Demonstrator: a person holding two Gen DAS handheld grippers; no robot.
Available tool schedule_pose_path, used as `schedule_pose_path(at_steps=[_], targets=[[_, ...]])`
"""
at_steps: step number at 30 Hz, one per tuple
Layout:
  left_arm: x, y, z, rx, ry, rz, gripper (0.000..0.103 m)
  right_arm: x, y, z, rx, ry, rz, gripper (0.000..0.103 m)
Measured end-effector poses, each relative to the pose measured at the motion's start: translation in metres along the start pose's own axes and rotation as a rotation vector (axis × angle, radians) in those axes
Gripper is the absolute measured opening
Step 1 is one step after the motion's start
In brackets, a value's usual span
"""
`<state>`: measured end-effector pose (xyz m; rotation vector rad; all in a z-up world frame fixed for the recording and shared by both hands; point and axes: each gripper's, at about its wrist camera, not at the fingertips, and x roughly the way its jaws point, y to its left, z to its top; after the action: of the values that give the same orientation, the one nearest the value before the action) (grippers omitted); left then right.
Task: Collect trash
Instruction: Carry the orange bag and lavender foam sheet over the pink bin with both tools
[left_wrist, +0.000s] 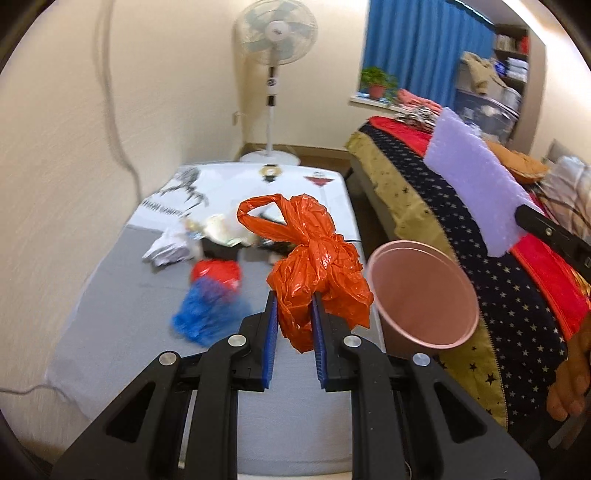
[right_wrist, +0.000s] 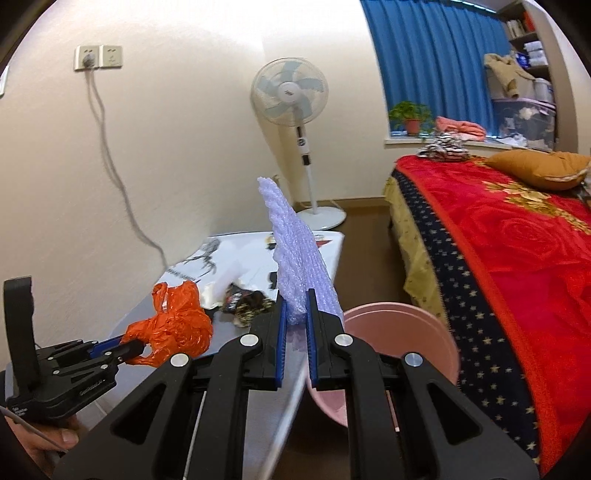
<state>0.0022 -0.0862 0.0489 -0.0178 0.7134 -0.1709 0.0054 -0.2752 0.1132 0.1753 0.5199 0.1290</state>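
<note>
Cream-coloured wall (right_wrist: 177, 155) filled the left of both views, with a double socket (right_wrist: 98, 57) high on it and a grey cable (right_wrist: 110, 162) hanging down toward the tabletop (left_wrist: 122, 325). On that grey tabletop, toward the left, lay crumpled white paper (left_wrist: 166, 249) and a blurred red and blue plastic wad (left_wrist: 212, 299), with a white printed sheet (left_wrist: 229, 188) spread over the far end. More mixed litter (right_wrist: 245, 301) sat near the middle of the tabletop.

In the right wrist view the left tool (right_wrist: 127, 349) reached in from the lower left, held by a hand (right_wrist: 48, 441), and its jaws were clenched on an orange plastic bag (right_wrist: 173, 325). The left wrist view showed the same grip from behind: the blue pads (left_wrist: 271, 325) pinched the lower part of the orange plastic bag (left_wrist: 314, 269), which stood above the tabletop with its looped handle up.

A white standing fan (left_wrist: 275, 37) stood on the floor beyond the tabletop.

Just right of the tabletop's edge sat a pink bin (left_wrist: 421, 291), its round mouth open and tilted toward the camera. The right tool (right_wrist: 295, 314) was clenched on a pale lilac foam sheet (right_wrist: 291, 258), which stood upright out of the jaws, above the near rim of the pink bin (right_wrist: 402, 321). From the left wrist view the foam sheet (left_wrist: 476, 184) hung above and right of the bin.

Farthest right stood a bed (right_wrist: 498, 258) with a red flowered blanket, a blue curtain (right_wrist: 436, 55) behind it.
</note>
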Motion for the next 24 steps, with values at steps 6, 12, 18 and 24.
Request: schedule_pose_path(at_steps=[6, 12, 18, 24], targets=[[0.022, -0.038, 0.007, 0.089, -0.014, -0.111, 0.017, 0.001, -0.034, 0.0, 0.061, 0.012, -0.063, 0.01], [0.058, -0.069, 0.023, 0.153, -0.006, -0.183, 0.017, 0.008, -0.053, -0.003, 0.095, 0.031, -0.122, 0.01], [0.095, -0.09, 0.031, 0.201, 0.003, -0.24, 0.017, 0.021, -0.068, -0.006, 0.114, 0.058, -0.171, 0.01], [0.12, -0.101, 0.021, 0.19, 0.014, -0.251, 0.017, 0.036, -0.076, -0.01, 0.129, 0.086, -0.204, 0.01]])
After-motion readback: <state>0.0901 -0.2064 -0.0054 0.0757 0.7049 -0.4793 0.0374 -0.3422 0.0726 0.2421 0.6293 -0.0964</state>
